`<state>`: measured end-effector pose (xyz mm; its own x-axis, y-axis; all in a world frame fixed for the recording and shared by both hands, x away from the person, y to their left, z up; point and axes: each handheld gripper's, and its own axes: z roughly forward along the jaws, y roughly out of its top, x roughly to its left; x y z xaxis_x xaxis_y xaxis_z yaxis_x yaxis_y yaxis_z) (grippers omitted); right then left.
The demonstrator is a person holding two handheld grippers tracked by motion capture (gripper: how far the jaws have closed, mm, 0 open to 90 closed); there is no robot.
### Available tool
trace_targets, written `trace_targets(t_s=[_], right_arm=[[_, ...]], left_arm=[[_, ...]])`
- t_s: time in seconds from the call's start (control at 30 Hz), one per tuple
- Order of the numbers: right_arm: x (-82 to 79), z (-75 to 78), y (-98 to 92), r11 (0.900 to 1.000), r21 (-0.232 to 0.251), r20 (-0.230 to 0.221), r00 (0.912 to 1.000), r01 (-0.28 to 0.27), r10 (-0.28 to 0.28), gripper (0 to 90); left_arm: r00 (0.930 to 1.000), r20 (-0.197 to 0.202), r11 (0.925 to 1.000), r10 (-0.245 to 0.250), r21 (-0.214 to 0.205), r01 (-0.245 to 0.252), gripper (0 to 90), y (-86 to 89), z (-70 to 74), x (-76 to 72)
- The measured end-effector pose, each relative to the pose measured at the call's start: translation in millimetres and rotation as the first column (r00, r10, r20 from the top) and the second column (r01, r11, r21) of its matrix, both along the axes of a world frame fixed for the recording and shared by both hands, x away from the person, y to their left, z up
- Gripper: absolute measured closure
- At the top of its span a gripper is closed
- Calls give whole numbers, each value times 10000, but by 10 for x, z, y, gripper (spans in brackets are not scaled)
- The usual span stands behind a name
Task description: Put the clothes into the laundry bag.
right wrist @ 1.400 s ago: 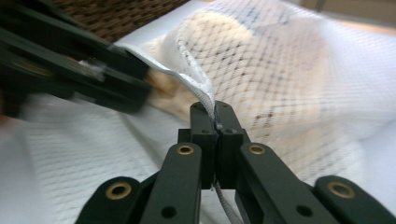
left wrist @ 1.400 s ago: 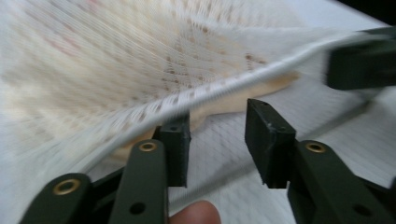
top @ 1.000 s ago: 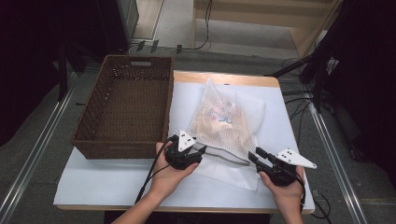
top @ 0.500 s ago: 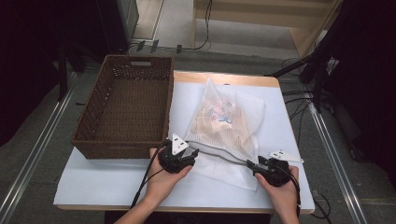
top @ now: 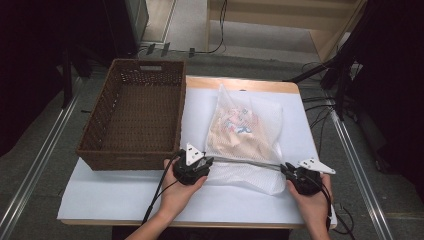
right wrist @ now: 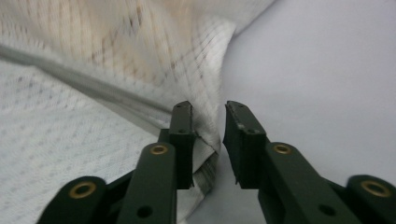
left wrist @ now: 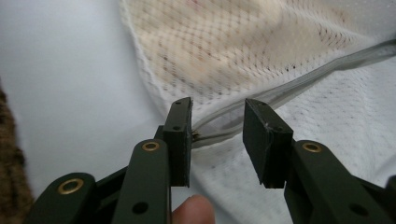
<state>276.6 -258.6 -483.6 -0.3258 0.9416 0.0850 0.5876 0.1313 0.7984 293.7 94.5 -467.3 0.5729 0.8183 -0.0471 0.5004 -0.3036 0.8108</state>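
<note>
In the left gripper view the jaws of the left gripper (left wrist: 217, 140) stand apart with a clear gap, and they have just been closing. The end of the grey zip (left wrist: 219, 133) of the white mesh bag (left wrist: 243, 56) lies between them; the left jaw touches or nearly touches the zip's end, while the right jaw stands clear of the mesh, so nothing is clamped yet. A fingertip (left wrist: 194, 209) shows below the jaws.

In the right gripper view the right gripper (right wrist: 208, 142) also has its jaws parted, narrower, and they too have just been closing. The bag's corner fold (right wrist: 205, 154) sits against the left jaw; the picture is blurred here, so it probably is not pinched, with the right jaw showing a sliver of table beside it.

From the high view, the left gripper (top: 200, 167) and right gripper (top: 292, 176) sit at the two ends of the zip (top: 245, 162), which runs taut across the bag (top: 245, 130). The bag lies on the white table (top: 115, 195), near its front edge and right of centre, holding pale, patterned contents. A brown wicker basket (top: 135, 117) stands at the table's left edge, just beside the bag.
</note>
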Motion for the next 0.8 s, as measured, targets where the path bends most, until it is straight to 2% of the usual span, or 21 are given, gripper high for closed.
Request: trace_targets(t_s=[0.07,0.1,0.13,0.23,0.27,0.33,0.37,0.43,0.5,0.57,0.67,0.73,0.8], right_arm=[[-52,63,-15,9998,177,579,9983,59,-69,725],[-74,96,-17,9998,202,813,9967,35,-51,760],[-96,122,-11,9995,302,953,9954,-48,19,783],[-130,146,38,9981,439,1036,9939,-425,378,818],[-131,138,57,9973,477,1001,9937,-554,504,815],[-139,125,87,9964,514,960,9935,-668,616,790],[-142,123,95,9957,533,1014,9923,-761,704,768],[-149,121,110,9931,732,1145,9900,-913,826,744],[-141,120,109,9866,1117,1109,9881,-1192,1068,712],[-123,113,118,9814,1291,1121,9855,-1418,1277,680],[-122,105,129,9791,1300,1106,9836,-1563,1423,625],[-147,89,124,9781,1309,900,9844,-1619,1509,594],[-191,81,129,9821,1005,678,9859,-1593,1530,460]], left_arm=[[9995,-299,9996,74,287,-65,695,-33,-51,25],[9986,-528,9991,25,432,-3,725,-39,-79,43],[9973,-733,9988,42,484,-7,743,-39,-82,58],[9972,-744,9987,-29,508,67,786,-23,-68,46],[9977,-663,9990,-161,416,189,771,-7,-57,21],[9970,-469,9981,-616,47,619,666,32,-28,-46],[9967,-314,9971,-754,67,757,621,55,-9,-82],[9959,10,9959,-905,17,905,587,112,26,-148],[9948,16,9944,-1017,-289,1017,537,200,56,-200],[9934,61,9916,-1147,-596,1149,484,294,65,-259],[9918,261,9893,-1251,-718,1267,391,456,71,-363],[9910,320,9874,-1301,-870,1325,337,571,68,-428],[9910,235,9851,-1317,-1081,1335,303,679,59,-478]])
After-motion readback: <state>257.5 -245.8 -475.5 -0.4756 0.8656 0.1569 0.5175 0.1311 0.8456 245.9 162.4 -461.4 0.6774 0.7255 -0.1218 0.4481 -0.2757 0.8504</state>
